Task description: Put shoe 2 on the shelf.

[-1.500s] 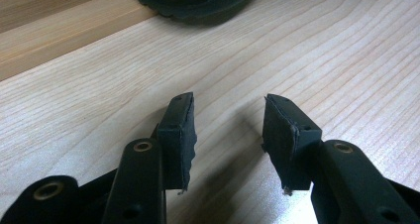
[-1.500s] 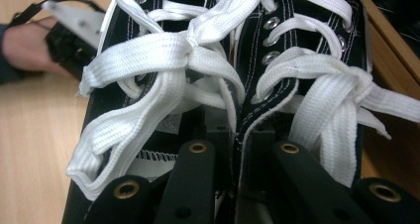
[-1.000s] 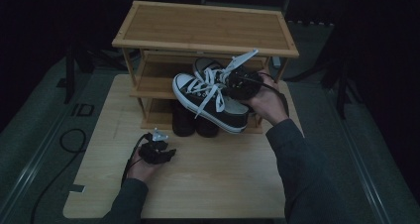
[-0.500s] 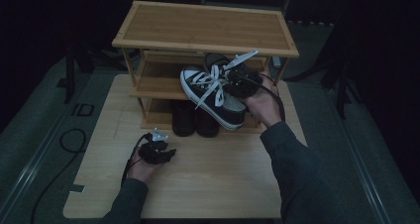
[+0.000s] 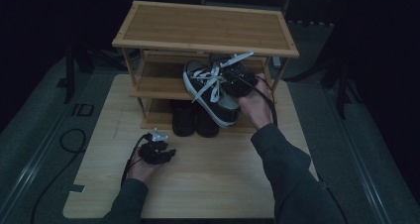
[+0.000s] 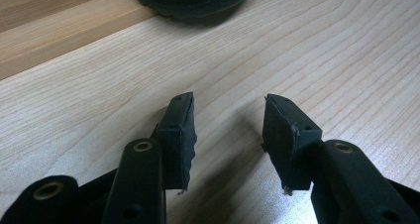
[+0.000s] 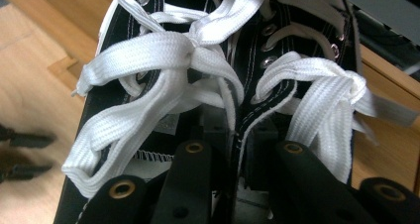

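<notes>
The right gripper (image 5: 236,83), fingers clamped on the black canvas sneakers (image 5: 210,91), holds their toes angled into the bamboo rack's middle shelf (image 5: 153,83); the left gripper (image 6: 228,130) rests, fingers apart, on the counter (image 5: 213,184).

"ID" on the floor (image 5: 82,109)
</notes>
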Action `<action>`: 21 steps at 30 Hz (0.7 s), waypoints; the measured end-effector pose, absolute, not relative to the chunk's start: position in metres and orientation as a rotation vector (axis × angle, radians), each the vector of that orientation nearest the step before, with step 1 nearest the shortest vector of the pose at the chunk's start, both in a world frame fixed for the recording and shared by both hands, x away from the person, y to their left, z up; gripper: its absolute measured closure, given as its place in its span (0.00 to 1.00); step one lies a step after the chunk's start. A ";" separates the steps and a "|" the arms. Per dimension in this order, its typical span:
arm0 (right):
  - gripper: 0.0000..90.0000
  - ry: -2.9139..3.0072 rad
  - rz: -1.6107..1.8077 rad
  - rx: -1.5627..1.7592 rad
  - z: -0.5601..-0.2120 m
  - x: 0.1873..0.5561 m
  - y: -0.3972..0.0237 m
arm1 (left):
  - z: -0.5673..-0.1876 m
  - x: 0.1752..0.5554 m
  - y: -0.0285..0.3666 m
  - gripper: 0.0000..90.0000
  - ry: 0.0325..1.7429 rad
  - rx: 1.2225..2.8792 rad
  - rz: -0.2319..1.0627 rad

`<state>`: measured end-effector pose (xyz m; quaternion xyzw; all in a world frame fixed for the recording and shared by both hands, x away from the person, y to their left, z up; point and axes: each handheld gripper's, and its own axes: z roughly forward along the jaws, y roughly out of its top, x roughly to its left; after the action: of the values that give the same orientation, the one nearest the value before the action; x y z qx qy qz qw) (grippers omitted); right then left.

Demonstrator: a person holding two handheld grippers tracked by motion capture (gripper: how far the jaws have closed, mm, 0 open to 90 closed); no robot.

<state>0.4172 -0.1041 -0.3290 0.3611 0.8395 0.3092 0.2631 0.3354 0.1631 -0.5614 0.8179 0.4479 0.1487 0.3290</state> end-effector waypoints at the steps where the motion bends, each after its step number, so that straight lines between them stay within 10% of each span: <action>1: 0.92 2.255 0.841 0.997 -0.329 0.417 -0.104 | -0.561 0.335 0.163 0.62 1.172 2.141 0.391; 21: 0.72 2.217 0.798 1.023 -0.324 0.418 -0.104 | -0.562 0.335 0.163 0.62 1.175 2.137 0.392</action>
<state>0.4183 -0.1036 -0.3236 0.3819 0.8280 0.2978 0.2825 0.3353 0.1628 -0.5616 0.8168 0.4491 0.1497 0.3298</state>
